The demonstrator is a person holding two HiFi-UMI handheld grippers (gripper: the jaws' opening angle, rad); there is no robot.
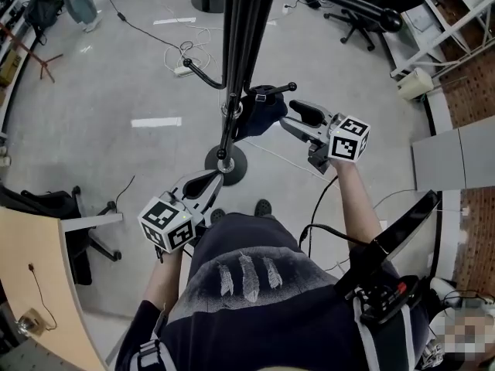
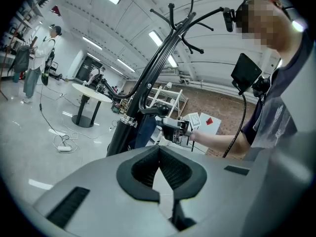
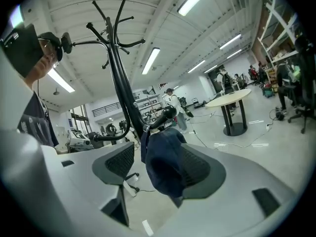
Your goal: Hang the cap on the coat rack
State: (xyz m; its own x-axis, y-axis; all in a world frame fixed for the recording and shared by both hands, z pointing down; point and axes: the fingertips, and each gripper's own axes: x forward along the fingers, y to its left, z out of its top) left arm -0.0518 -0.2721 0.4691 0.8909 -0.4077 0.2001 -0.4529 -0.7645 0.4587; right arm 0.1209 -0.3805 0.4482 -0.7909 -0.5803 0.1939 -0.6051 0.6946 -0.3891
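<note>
1. Your right gripper (image 3: 163, 154) has its jaws spread wide. The dark blue fabric cap (image 3: 165, 167) sits in the gap between them, lying against the pad on the right of that view. The other pad stands clear of it, so nothing is pinching the cap.
2. Your left gripper (image 2: 159, 154) has its ribbed pads pressed together at the tips with nothing between them. In the head view it is low by your body, well apart from the cap.
3. The cap's top is draped over a ball-tipped lower hook (image 3: 165, 116) of the tall black metal coat rack (image 3: 118, 68). In the head view the cap (image 1: 259, 114) hangs just beside the pole (image 1: 244, 29).
4. By my reading the hanging itself is done, since the hook seems to bear the cap's weight.
5. What is left is to draw your right gripper back without the pad dragging the cloth off the hook.
</note>
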